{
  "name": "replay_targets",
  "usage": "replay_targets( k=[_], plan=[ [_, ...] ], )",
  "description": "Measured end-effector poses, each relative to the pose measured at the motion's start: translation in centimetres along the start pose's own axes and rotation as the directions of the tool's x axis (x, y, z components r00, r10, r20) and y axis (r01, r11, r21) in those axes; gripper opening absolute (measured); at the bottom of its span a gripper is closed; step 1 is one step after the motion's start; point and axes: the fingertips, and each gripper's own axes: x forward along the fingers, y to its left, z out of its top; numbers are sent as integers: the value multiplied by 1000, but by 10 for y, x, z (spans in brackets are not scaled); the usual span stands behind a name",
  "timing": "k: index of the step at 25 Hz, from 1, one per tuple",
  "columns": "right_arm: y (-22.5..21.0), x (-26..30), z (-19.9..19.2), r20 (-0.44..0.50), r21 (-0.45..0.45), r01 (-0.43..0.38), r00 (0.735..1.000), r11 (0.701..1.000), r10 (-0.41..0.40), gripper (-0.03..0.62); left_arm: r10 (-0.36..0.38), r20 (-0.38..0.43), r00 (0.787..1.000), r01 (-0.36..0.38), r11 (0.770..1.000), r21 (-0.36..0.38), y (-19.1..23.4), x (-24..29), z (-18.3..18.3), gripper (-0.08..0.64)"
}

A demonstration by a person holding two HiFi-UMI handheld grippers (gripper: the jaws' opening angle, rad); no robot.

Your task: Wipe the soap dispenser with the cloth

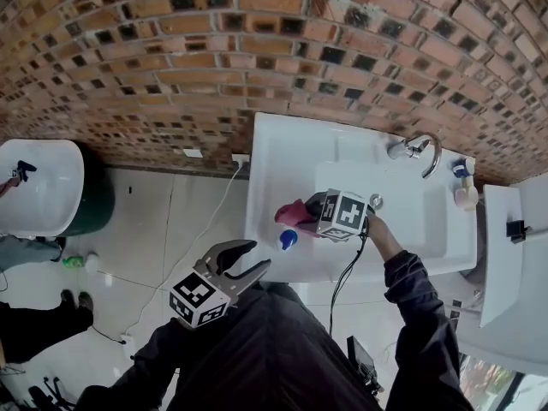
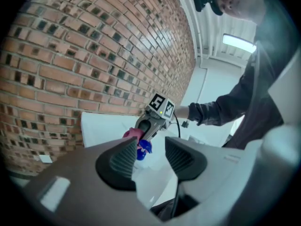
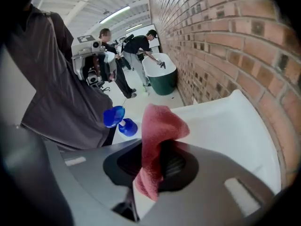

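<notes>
Clamped shut on a pink terry cloth (image 3: 157,126): right gripper (image 3: 150,161), jaws pressed into the fabric, one fold bunched above the pads and a tail hanging below. From the head view, right gripper (image 1: 310,213) over the near left part of a white ceramic sink (image 1: 282,148), pointing left, cloth (image 1: 291,212) leading.

On the sink's near left rim, just beside the cloth: a soap dispenser with a blue pump head (image 1: 288,239). In the right gripper view, dispenser (image 3: 120,121) left of the cloth with a narrow gap; touching or not, impossible to tell.

Held low before the dark-clad torso, nearer than the sink and well apart from the dispenser: left gripper (image 1: 248,259), jaws spread wide with nothing between them. Seen past those open jaws of the left gripper (image 2: 149,159): cloth (image 2: 133,133), dispenser (image 2: 142,148) and right gripper (image 2: 149,122).

At the sink's far right, a curved chrome tap (image 1: 419,148). Beyond it all, a red brick wall (image 1: 257,50).
</notes>
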Motion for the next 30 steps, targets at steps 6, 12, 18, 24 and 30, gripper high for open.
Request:
replay_targets(
  k=[6, 12, 18, 24, 30],
  plan=[
    [-9, 23, -19, -74, -8, -57, 996, 998, 56, 71, 38, -13, 999, -38, 999, -26, 8, -4, -5, 167],
    [-9, 56, -44, -190, -58, -113, 977, 992, 100, 71, 37, -44, 998, -37, 999, -4, 3, 6, -8, 167],
    [-9, 77, -60, -292, -127, -104, 954, 986, 63, 71, 29, -80, 996, -30, 999, -15, 2, 20, -19, 167],
    [-15, 56, -49, -231, -166, -30, 973, 986, -9, 71, 80, -194, 978, -75, 997, 33, 10, 41, -46, 169],
    [-49, 25, -15, 10, 43, 97, 995, 994, -97, 72, 150, -363, 920, -110, 986, 128, 15, 68, -92, 242]
  ],
)
